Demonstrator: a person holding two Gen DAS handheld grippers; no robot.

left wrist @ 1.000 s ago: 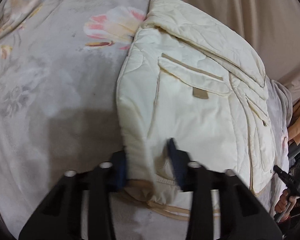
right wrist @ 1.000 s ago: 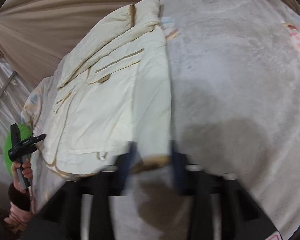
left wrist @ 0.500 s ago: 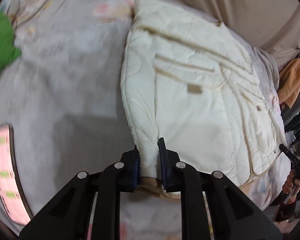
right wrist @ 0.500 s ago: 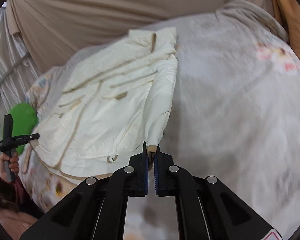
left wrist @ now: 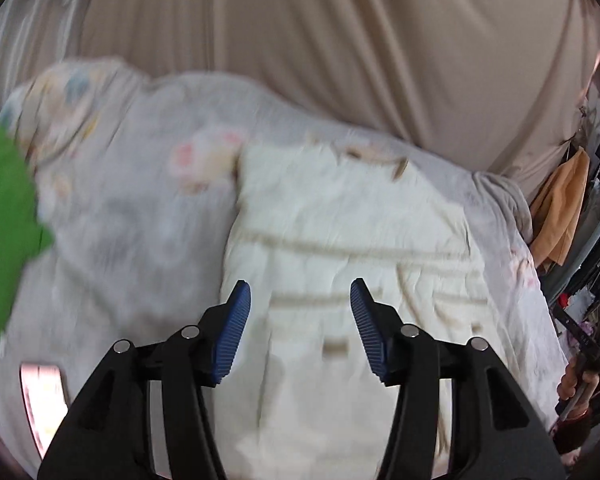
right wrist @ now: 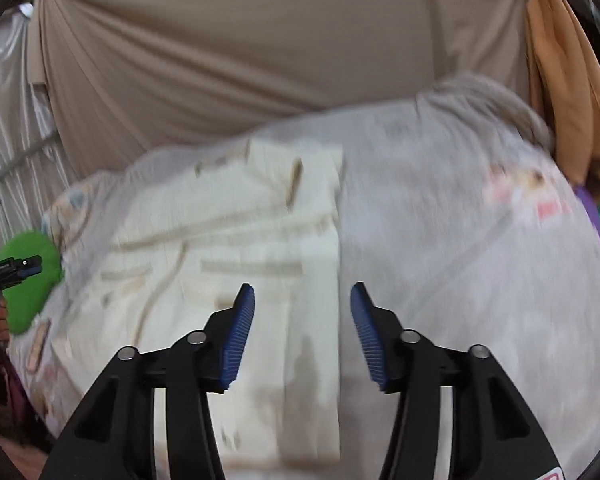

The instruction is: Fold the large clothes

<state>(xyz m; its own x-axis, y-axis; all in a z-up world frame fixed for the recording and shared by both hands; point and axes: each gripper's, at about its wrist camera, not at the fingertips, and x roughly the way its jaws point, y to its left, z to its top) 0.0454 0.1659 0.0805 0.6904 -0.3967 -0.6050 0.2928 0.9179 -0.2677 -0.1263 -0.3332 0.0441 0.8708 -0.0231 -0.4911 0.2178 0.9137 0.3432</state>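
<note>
We're just opening both jaws: left gripper [left wrist: 298,330] and right gripper [right wrist: 302,330] gaping, holding nothing. Jacket [left wrist: 352,264] is lying sides-folded on the bed [left wrist: 132,240], 12 o'clock from us. Probably still needing a crosswise fold.

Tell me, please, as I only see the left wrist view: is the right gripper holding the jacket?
Observer: No. The right gripper's jaws have just been opening and stand apart, nothing between them.
Operator: Where is the jacket relative to it?
Observer: The cream jacket lies on the bed cover below, its straight edge showing through the gap between the jaws.
Operator: Anything else on that side?
Observer: Blurred purple and green items at the bed's right edge.
</note>
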